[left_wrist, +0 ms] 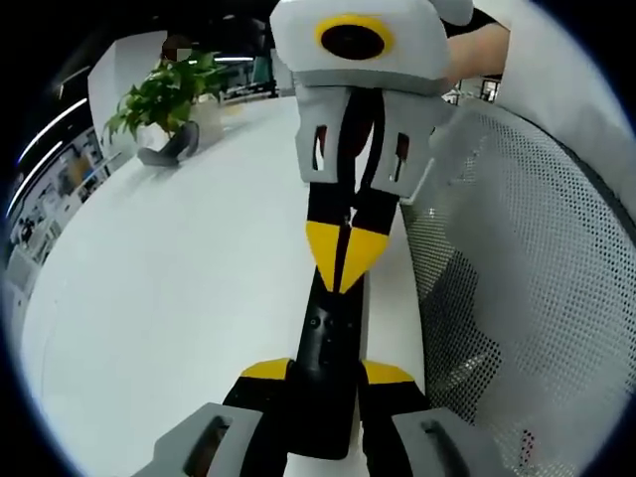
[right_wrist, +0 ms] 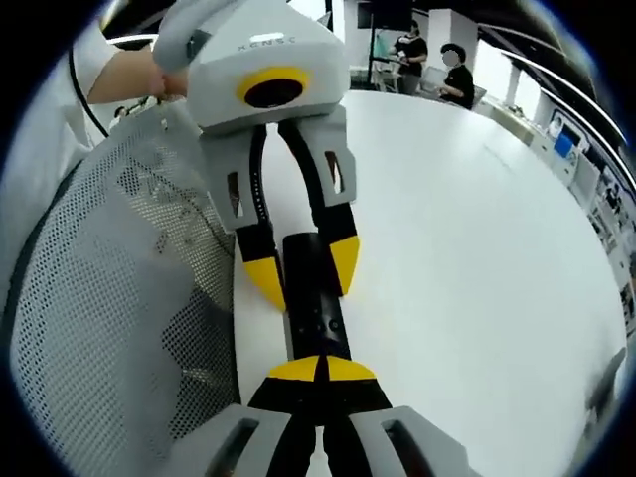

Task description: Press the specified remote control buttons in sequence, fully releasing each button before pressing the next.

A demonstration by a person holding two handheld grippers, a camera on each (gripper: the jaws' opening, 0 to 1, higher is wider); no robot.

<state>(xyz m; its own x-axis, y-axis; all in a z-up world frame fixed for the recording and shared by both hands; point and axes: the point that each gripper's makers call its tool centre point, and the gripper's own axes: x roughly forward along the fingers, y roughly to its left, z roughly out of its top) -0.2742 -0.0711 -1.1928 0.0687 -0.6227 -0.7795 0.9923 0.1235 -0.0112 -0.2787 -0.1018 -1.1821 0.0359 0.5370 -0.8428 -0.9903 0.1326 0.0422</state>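
Left gripper (left_wrist: pixel 328 383) clamped the near end of the black remote control (left_wrist: pixel 330 343) on the white table (left_wrist: pixel 179 298). Right gripper (left_wrist: pixel 343 268), jaws together, touched its far end. Potted plant (left_wrist: pixel 164 94) far left.

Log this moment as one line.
left claw: shut on remote control | right claw: shut, tips on the buttons | surface: white table

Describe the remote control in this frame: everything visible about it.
The remote control is a slim black bar, plastic by its look, with small dark buttons along its face. It lies flat on the white table near the edge. The left tool clamps one end between its yellow tips; the right tool's closed yellow tips rest on its top face.
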